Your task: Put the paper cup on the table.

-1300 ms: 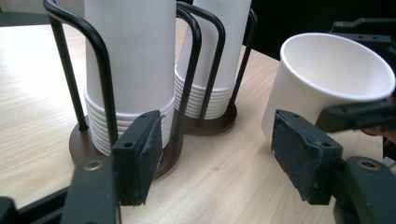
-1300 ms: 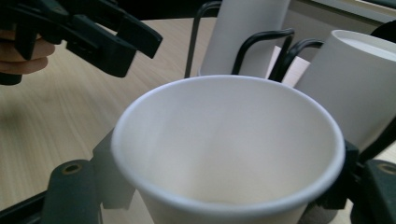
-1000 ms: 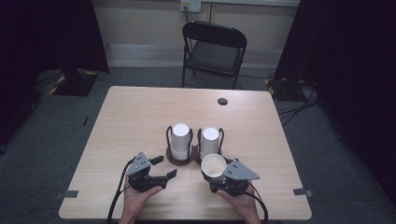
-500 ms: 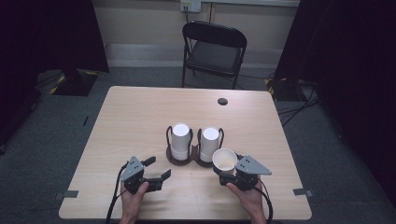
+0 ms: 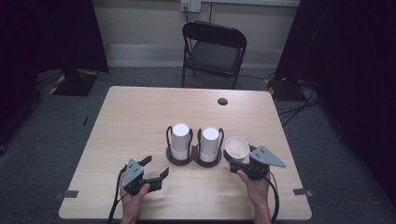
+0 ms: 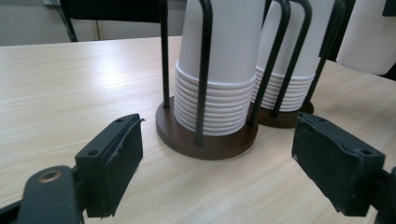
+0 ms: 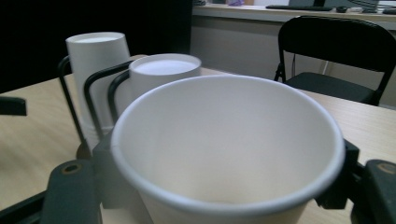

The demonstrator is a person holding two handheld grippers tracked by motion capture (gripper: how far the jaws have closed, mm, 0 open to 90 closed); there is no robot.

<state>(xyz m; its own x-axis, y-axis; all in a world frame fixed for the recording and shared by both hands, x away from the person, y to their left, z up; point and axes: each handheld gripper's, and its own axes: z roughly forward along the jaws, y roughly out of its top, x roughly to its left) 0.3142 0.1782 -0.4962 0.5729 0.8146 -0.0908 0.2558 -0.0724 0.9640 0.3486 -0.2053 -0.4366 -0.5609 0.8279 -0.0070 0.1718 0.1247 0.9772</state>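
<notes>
Two stacks of upside-down white paper cups, the left stack [image 5: 180,139] and the right stack [image 5: 210,142], stand in a black wire holder on round brown bases [image 5: 194,160] at mid-table. My right gripper [image 5: 242,161] is shut on a single upright white cup [image 5: 236,148], just right of the holder; the cup's open mouth [image 7: 229,140] sits between the jaws. My left gripper [image 5: 155,168] is open on the table, front-left of the holder. In the left gripper view its pads [image 6: 117,156] stand wide apart, facing the left stack [image 6: 219,70] and its brown base [image 6: 205,142].
The wooden table [image 5: 135,121] has a dark round cable hole [image 5: 222,101] at the back right. A black folding chair [image 5: 214,51] stands behind the far edge. Cables [image 5: 299,100] lie on the floor to the right. Both hands reach in over the near edge.
My right gripper has carried the cup to the right and farther from the person, out beside the right stack. The left gripper has shifted slightly left and stays open.
</notes>
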